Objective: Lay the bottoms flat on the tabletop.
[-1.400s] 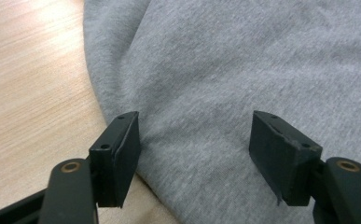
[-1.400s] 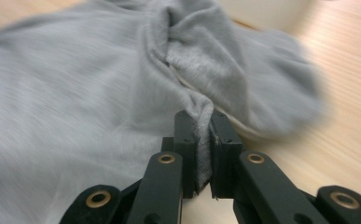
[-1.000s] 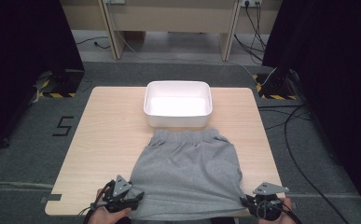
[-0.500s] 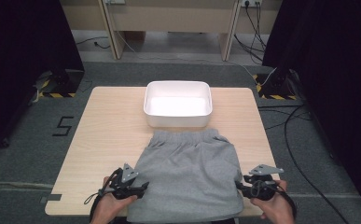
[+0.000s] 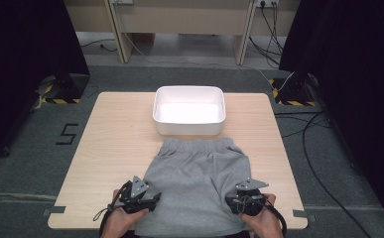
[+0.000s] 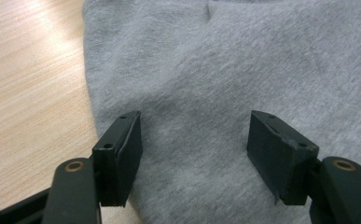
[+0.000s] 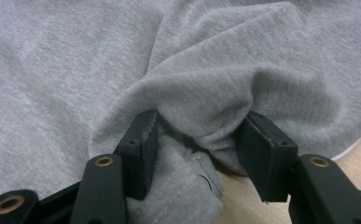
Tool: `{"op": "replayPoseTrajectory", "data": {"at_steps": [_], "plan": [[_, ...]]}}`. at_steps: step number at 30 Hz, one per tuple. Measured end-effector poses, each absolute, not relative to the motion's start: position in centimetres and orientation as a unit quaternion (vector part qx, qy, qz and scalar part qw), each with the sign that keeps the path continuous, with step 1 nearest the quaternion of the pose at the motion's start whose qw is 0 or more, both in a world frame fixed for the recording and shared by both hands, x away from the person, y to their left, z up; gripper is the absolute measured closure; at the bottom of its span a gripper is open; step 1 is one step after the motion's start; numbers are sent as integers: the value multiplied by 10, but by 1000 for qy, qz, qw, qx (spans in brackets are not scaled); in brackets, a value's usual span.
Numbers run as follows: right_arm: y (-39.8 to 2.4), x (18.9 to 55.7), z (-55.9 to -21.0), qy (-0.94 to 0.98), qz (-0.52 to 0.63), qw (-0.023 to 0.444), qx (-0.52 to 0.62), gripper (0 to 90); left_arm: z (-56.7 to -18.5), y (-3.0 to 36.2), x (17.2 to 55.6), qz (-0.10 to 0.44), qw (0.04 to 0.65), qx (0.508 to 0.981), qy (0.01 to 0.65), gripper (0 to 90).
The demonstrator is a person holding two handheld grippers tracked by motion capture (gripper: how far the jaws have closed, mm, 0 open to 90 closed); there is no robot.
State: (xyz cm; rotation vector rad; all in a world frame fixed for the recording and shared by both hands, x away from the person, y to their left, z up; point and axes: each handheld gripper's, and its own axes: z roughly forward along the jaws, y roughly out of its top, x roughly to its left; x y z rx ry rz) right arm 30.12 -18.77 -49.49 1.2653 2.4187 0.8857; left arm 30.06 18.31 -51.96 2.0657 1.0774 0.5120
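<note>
The wooden surface [image 5: 115,148] carries two items. Grey shorts [image 5: 197,186] lie flat on its near half, waistband toward the far side and just beside the tub, leg hems at the near edge. A white tub [image 5: 189,110] stands at the far middle of the surface, beyond the waistband. The left hand-held gripper [image 5: 141,198] sits at the near left corner of the shorts, held in a hand that enters from the near edge. In the left gripper view its jaws stand wide apart over flat cloth [image 6: 225,84], close to the left hem, with bare wood showing beside it; the pads press on nothing. The right hand-held gripper [image 5: 246,198] sits at the near right corner of the shorts. In the right gripper view a bunched fold of the cloth [image 7: 206,98] rises between its jaws, which stand partly apart and have just been opening; the fold fills the gap and touches both pads, but whether they still press on it cannot be told.
</note>
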Motion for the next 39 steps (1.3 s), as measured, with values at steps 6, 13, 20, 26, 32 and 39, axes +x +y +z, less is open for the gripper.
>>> {"op": "replayPoseTrajectory", "data": {"at_steps": [6,13,20,26,32,39], "plan": [[-187,300,-497,843,322,143,406,711,-520,183,300,200,371,804,420,343],[-233,303,-471,823,318,201,426,785,-520,185,300,199,371,805,418,349],[-270,291,-471,856,159,197,451,707,-519,183,300,199,365,806,421,351],[-279,286,-453,827,238,208,465,555,-516,182,299,194,356,812,420,351],[-280,308,-442,804,313,202,464,545,-512,177,301,188,359,813,417,354],[-251,370,-483,835,264,163,455,573,-514,169,319,179,353,818,416,352]]}}
